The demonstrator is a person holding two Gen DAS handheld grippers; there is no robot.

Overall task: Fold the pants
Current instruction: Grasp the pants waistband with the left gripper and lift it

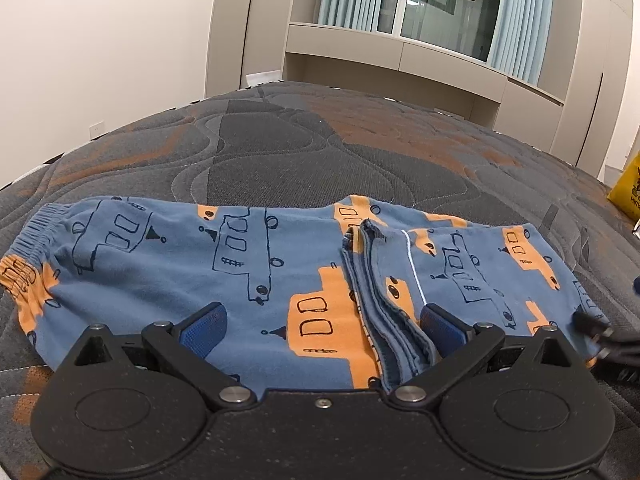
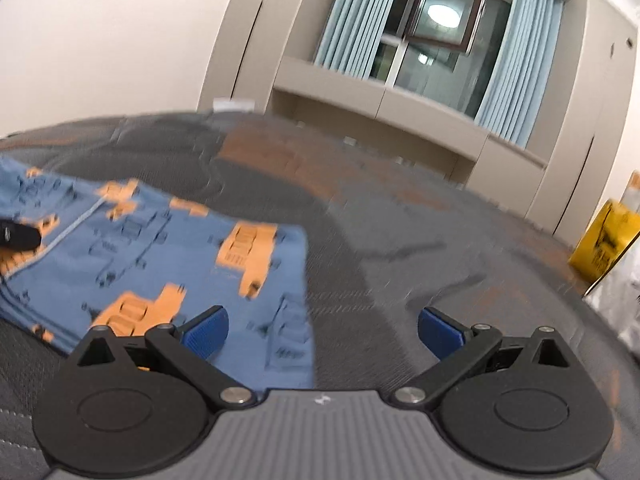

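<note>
Blue pants with orange and outlined vehicle prints lie folded on the quilted mattress. The elastic waistband is at the left, and the leg cuffs are folded over the middle, with a loose white thread. My left gripper hovers open just above the pants' near edge, its right pad beside the cuffs. In the right wrist view, which is blurred, the pants lie at the left. My right gripper is open over the pants' right edge and bare mattress, holding nothing.
A yellow bag and a pale plastic bag sit at the mattress's right side. Cabinets and a curtained window stand beyond the far edge. A tip of the other gripper shows at the left of the right wrist view.
</note>
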